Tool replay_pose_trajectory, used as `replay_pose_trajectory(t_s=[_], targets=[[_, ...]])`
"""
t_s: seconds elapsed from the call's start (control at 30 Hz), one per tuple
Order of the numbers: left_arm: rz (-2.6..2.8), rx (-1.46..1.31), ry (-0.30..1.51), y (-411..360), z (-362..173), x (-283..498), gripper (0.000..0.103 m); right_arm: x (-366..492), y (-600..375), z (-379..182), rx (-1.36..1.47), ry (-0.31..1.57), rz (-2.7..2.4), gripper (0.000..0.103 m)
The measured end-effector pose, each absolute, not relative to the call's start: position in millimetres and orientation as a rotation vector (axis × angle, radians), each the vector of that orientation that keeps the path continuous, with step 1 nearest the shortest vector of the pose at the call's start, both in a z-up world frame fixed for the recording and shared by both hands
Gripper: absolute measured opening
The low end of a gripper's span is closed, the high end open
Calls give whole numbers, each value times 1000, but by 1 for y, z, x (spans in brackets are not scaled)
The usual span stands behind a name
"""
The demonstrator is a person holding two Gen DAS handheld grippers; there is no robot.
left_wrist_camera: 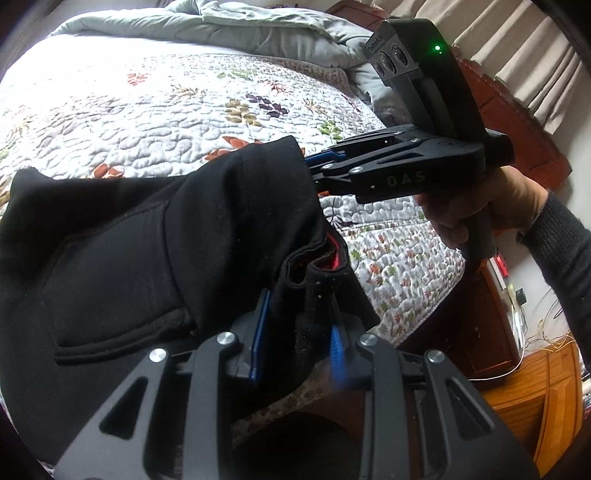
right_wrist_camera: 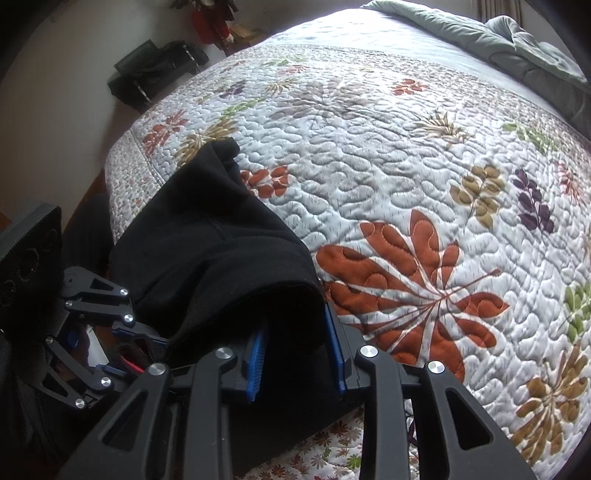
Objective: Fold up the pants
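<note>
Black pants with a back pocket hang over the near edge of a quilted floral bed. My left gripper is shut on the pants' waistband, where a red lining shows. My right gripper comes in from the right and is shut on the upper corner of the pants. In the right wrist view the pants fill the space between the blue pads of the right gripper, and the left gripper shows low at the left, also holding the cloth.
A grey duvet is bunched at the head of the bed. A wooden headboard and nightstand with cables stand at the right. A dark chair stands past the bed's far side.
</note>
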State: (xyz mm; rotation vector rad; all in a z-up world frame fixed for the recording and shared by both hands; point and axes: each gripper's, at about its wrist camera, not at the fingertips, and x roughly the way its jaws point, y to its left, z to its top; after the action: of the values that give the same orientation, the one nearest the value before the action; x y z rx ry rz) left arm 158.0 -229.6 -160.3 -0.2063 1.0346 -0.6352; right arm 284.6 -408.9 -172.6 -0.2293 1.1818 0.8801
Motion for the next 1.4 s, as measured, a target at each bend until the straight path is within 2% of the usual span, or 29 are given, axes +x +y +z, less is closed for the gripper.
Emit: replay_pose_trajectory(t_s=[0.13, 0.27, 0.3, 0.33, 0.37, 0.43, 0.47, 0.5, 0.6, 0.7, 0.9, 1.0, 1.13, 1.2, 1.27, 1.33, 1.4], targets=[[-631, -190, 1039, -232, -164, 155, 29, 281, -415, -174, -186, 1195, 859, 36], [-646, -195, 1045, -229, -166, 152, 37, 274, -434, -176, -48, 1252, 810, 39], [-650, -199, 1043, -228, -165, 151, 38, 272, -442, -177, 11, 1269, 791, 44], [-661, -212, 1043, -224, -163, 150, 43, 269, -454, -179, 115, 1292, 757, 56], [-677, -228, 1045, -220, -160, 148, 51, 267, -464, -179, 208, 1300, 741, 61], [-700, -253, 1041, -212, -155, 143, 59, 255, -487, -180, 421, 1269, 716, 67], [-703, -263, 1033, -205, -151, 139, 67, 250, -492, -180, 482, 1250, 716, 67], [-713, -272, 1027, -197, -147, 135, 71, 242, -497, -178, 554, 1213, 729, 68], [-716, -301, 998, -164, -136, 125, 80, 219, -502, -182, 719, 1125, 735, 80], [-645, -322, 956, -122, -132, 127, 87, 209, -491, -196, 766, 1116, 721, 80], [-450, -434, 975, -34, -151, 156, 90, 213, -472, -220, 775, 1207, 610, 80], [-432, -494, 1057, -14, -175, 176, 90, 214, -468, -225, 801, 1221, 602, 82], [-510, -708, 1197, -5, -216, 198, 90, 220, -455, -237, 852, 1240, 643, 83], [-507, -734, 1200, -5, -223, 202, 91, 222, -450, -242, 850, 1246, 639, 83], [-521, -744, 1191, -6, -223, 205, 91, 219, -451, -241, 851, 1241, 641, 75], [-529, -756, 1192, -6, -224, 209, 91, 217, -449, -242, 832, 1255, 656, 39], [-530, -752, 1193, -8, -226, 213, 91, 215, -449, -243, 811, 1255, 657, 26]])
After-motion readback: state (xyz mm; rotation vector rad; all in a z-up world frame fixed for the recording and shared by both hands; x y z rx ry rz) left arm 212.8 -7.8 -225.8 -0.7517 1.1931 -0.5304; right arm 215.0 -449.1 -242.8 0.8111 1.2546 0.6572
